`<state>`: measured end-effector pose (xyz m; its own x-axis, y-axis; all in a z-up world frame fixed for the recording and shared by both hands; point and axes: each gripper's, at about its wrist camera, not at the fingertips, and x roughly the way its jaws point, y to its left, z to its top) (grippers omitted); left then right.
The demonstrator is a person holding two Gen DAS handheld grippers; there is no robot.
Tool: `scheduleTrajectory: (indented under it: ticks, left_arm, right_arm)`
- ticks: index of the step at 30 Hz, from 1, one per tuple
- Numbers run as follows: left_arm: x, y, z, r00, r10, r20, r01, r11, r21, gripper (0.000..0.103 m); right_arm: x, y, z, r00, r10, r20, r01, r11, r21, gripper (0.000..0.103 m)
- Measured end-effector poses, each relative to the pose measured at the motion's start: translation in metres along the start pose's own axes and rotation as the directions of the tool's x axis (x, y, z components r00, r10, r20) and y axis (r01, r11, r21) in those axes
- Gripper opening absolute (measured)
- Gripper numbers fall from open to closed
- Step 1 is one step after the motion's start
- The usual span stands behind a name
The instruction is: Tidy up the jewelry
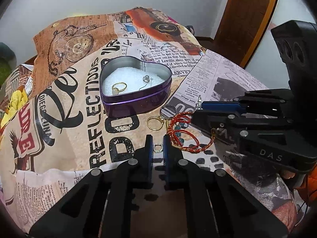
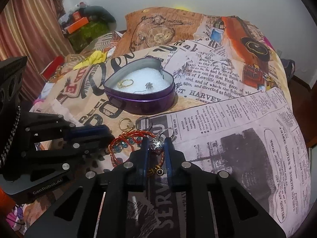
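Note:
A purple heart-shaped tin with white foam holds a gold ring and a silver pendant. In front of it lie a gold ring, a dark band ring and a red cord bracelet with blue beads. My left gripper is shut on a small gold ring. My right gripper is shut on a silver gemstone ring, just above the bracelet.
A printed newspaper-pattern cloth covers the surface. A wooden door stands at the right in the left wrist view. Curtains and cluttered boxes are at the back left in the right wrist view.

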<state>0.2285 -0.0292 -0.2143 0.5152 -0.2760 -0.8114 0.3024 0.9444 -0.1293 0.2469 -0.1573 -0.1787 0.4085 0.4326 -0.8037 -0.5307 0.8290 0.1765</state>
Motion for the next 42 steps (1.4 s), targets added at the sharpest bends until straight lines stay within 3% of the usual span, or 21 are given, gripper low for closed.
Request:
scheduleTrajectory:
  ticks: [10,23,42]
  left_arm:
    - [-0.036,0.006,0.008,0.996,0.038,0.086,-0.035,0.999,-0.03,0.008]
    - [-0.073,0.016,0.031,0.977,0.067,0.202,-0.057,0.997,-0.057,0.008]
    - [-0.04,0.04,0.066,0.975,0.08,0.208,-0.067,0.995,-0.071,0.008]
  right_arm:
    - [-0.031,0.004,0.012,0.997,-0.019,0.074,0.019,1.0,0.001,0.013]
    - [-0.052,0.015,0.037,0.985,-0.022,0.17,0.025,1.0,-0.012,0.013]
    - [-0.014,0.012,0.07,0.987,-0.013,0.159,0.022,0.998,-0.055,0.013]
